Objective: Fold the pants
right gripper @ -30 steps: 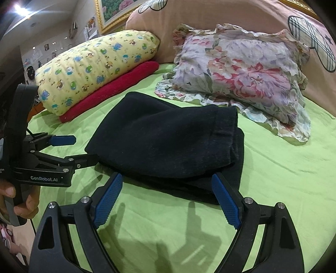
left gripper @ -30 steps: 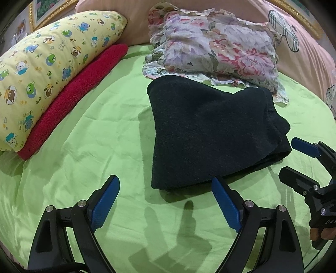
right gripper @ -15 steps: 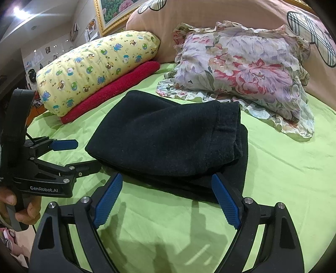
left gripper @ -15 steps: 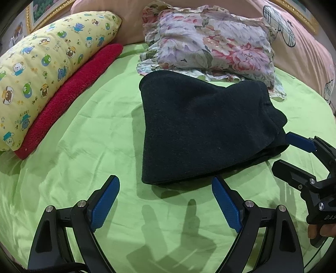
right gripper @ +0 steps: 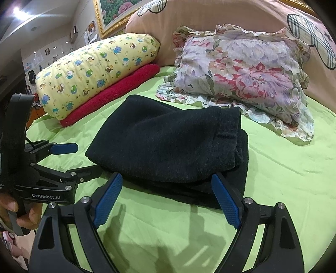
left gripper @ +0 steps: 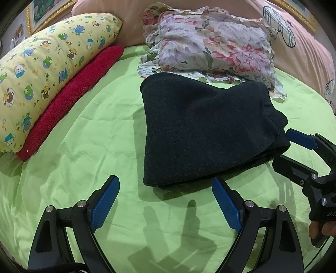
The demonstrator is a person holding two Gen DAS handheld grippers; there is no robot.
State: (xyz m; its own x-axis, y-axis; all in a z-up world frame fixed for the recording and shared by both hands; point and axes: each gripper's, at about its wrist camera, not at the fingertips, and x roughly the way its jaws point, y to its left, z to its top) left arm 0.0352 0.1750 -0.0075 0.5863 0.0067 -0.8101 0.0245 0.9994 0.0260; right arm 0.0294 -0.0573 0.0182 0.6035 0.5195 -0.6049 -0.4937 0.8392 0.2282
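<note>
The dark navy pants (left gripper: 205,128) lie folded in a thick stack on the green bed sheet (left gripper: 88,147); they also show in the right wrist view (right gripper: 168,145). My left gripper (left gripper: 166,184) is open and empty, just short of the stack's near edge. My right gripper (right gripper: 167,182) is open and empty at the stack's near edge, jaws to either side of the lowest layer. The right gripper appears at the right of the left wrist view (left gripper: 287,147), and the left gripper at the left of the right wrist view (right gripper: 84,155).
A yellow animal-print pillow (left gripper: 48,69) rests on a red towel (left gripper: 71,96) at the left. A floral pillow (left gripper: 212,46) lies just behind the pants. A pink headboard cushion (right gripper: 210,19) stands at the back.
Both grippers have shifted slightly around the folded pants, staying open. The pants have not changed shape.
</note>
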